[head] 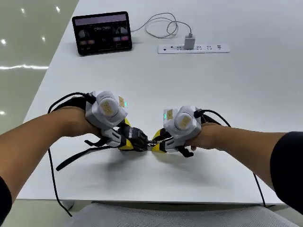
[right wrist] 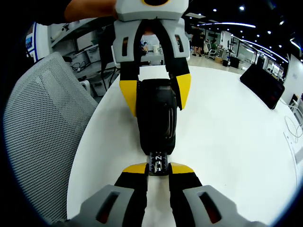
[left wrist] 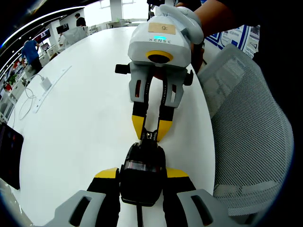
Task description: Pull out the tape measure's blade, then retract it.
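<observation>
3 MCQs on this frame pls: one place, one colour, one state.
1. Where is the tablet relative to the strip?
A. left of it
B. right of it
C. on top of it

2. What colour are the fingertips of the left tool?
A. red
B. yellow
C. green

3. What state is the blade in?
A. stretched across the table
B. lying loose, untouched
C. a short bit out of the tape, pinched by the right tool

Key:
1 A: the head view shows the tablet to the left of the strip.
2 B: yellow tips flank the tape in the left gripper view.
3 C: the right gripper view shows the tips shut on the blade at its "2" mark, with the tape just behind.
</observation>
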Demonstrator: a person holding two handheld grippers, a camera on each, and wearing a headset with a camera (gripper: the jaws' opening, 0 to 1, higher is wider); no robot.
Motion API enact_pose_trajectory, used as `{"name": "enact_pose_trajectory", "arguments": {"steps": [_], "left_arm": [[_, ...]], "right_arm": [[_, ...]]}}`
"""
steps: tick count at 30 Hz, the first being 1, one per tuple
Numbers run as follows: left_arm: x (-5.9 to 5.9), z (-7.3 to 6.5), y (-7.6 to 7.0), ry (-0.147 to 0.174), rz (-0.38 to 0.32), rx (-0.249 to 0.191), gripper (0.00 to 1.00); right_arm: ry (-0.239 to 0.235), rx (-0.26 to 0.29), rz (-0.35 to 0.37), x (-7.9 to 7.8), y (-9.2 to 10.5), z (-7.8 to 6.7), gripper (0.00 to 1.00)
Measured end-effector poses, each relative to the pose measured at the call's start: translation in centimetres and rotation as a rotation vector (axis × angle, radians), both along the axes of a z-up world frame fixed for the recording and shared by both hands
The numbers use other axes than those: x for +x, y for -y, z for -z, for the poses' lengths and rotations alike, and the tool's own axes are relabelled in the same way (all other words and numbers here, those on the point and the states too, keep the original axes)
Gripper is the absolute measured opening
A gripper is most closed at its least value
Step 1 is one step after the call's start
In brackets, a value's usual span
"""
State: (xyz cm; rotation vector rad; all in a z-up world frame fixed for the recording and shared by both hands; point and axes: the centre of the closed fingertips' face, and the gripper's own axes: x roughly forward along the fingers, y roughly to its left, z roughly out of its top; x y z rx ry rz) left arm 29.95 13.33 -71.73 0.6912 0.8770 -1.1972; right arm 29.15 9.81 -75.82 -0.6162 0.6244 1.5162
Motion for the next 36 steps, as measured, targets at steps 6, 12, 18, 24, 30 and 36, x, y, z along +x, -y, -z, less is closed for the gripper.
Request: {"name": "enact_pose_trajectory", "arguments": {"steps": [6,12,18,24,30,36], "left_arm": [[0.0,0.0,-0.1,0.002,-0.002,-0.001,0.30],[0.0,0.0,-0.1,0.002,-0.004,-0.001,0.30],[0.0,0.0,-0.1,0.004,-0.008,-0.002,0.30],[0.0,0.0,-0.1,0.006,-0.011,-0.003,0.30],[0.0,0.0,-0.1,0.004,-0.010,-0.003,0.30],[0.0,-0.1,-0.1,0.004,-0.010,-0.003,0.30]], "right_arm": [[-0.005,0.015,0.021,0.1,-1.0,0.2,0.12],[-0.033,0.015,0.031,0.2,-0.5,0.1,0.10],[-0.034,0.011,0.032,0.3,-0.1,0.2,0.10],[-0.026,0.005,0.030,0.2,0.4,0.3,0.10],[-0.022,0.003,0.028,0.2,0.8,0.3,0.10],[-0.017,-0.004,0.029,0.3,1.4,0.3,0.10]]}}
